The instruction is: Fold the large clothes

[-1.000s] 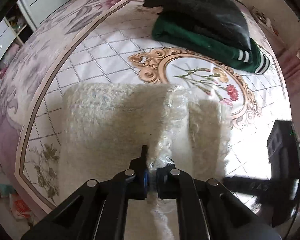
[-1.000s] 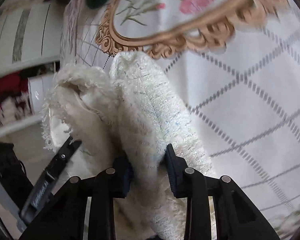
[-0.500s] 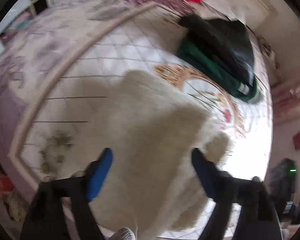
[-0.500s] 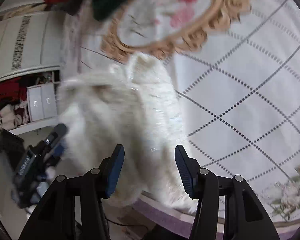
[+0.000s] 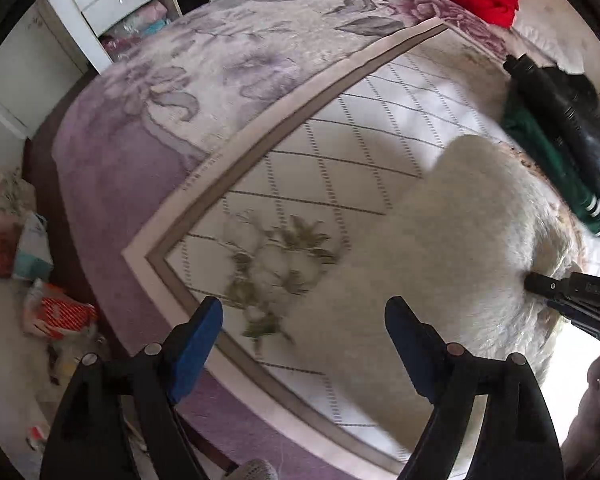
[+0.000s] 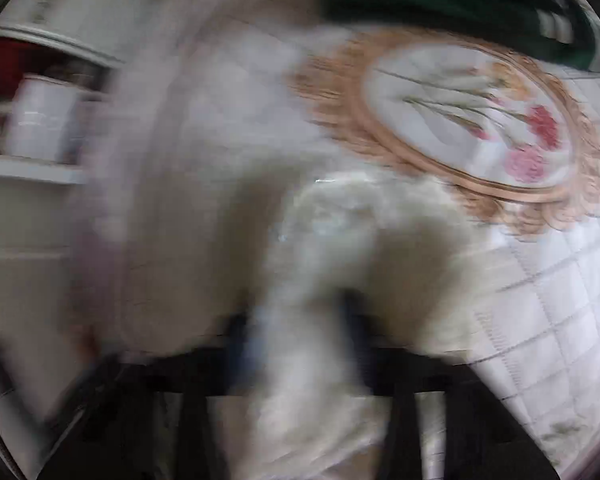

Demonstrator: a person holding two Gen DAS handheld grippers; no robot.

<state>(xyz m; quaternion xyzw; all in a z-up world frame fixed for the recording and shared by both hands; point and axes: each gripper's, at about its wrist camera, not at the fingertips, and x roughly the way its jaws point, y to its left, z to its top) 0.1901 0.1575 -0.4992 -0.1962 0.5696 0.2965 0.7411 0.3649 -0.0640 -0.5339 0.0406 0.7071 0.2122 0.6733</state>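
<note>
Cream fuzzy garment (image 5: 472,240) sits pinched in right tongs (image 6: 300,320); left tongs (image 5: 304,340) spread apart, empty.

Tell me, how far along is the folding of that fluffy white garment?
Partway. The cream sweater lies bunched on the bed, not yet a neat flat fold. The left gripper is open and holds nothing. The right gripper seems to have cloth between its fingers, though that view is blurred. Squaring up and stacking remain.

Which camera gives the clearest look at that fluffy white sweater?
The left wrist view: the white sweater lies sharp and mostly whole on the bed. The right wrist view is smeared by motion, showing only a blurry cream bulk close up.
</note>
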